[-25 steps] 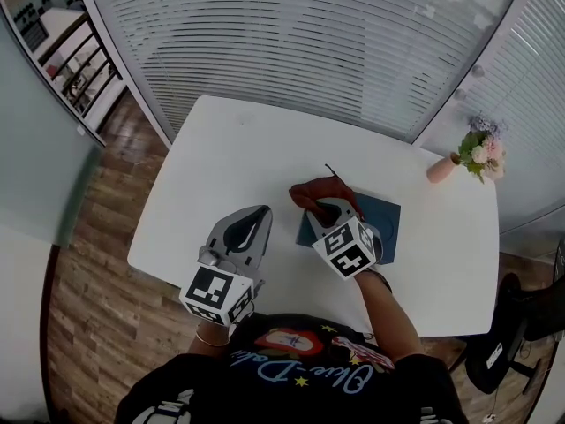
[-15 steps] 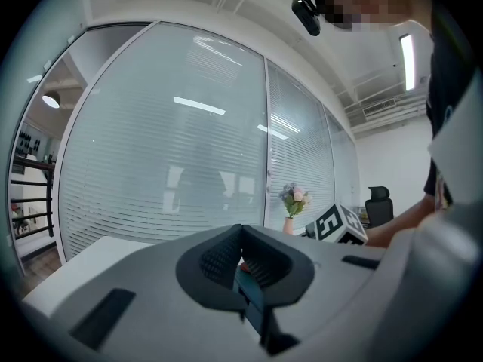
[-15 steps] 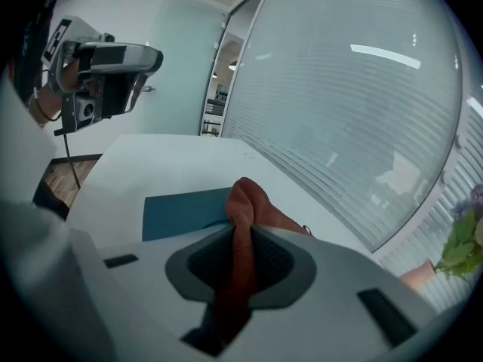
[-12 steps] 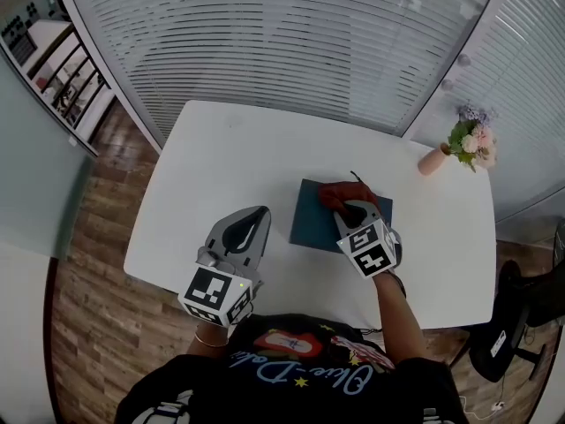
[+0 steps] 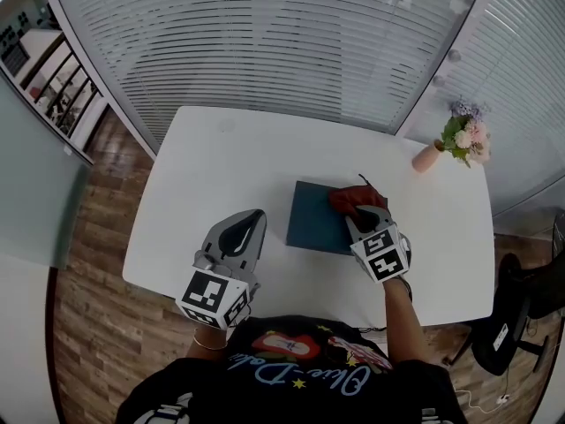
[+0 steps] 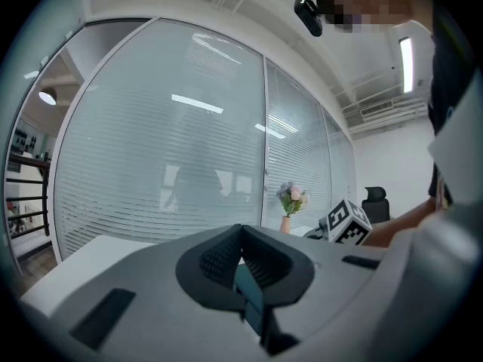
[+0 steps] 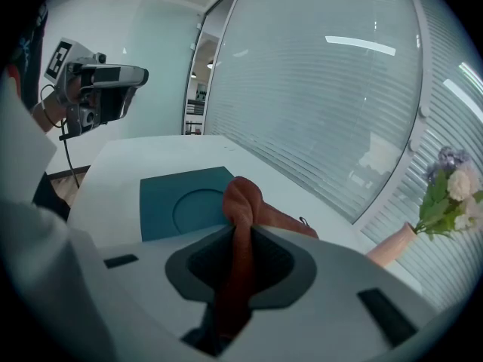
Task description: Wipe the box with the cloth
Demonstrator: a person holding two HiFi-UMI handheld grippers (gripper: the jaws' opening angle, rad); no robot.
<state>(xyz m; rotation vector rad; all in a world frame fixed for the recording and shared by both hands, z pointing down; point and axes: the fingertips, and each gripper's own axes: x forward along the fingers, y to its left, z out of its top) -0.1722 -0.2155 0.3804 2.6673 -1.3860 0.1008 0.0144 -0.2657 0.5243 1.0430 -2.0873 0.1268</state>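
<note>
**A:** Which step is this?

**B:** The wiping itself, I'd say. The right gripper [image 5: 360, 215] is clamped on the cloth [image 5: 353, 198], a reddish bunch resting on the right end of the box [image 5: 313, 219]. The box is flat and dark teal, and lies on the table [image 5: 212, 157] a little right of its middle.

**A:** And the left gripper?

**B:** The left gripper [image 5: 249, 221] is held left of the box and apart from it. Its jaws are closed together with nothing between them.

**A:** What does the next move call for?

**B:** Probably a drag of the cloth leftward over the bare top, pressing down evenly with a firm pinch so the cloth doesn't pull free. Nothing holds the box, so it may slide, and the left gripper could steady it.
</note>
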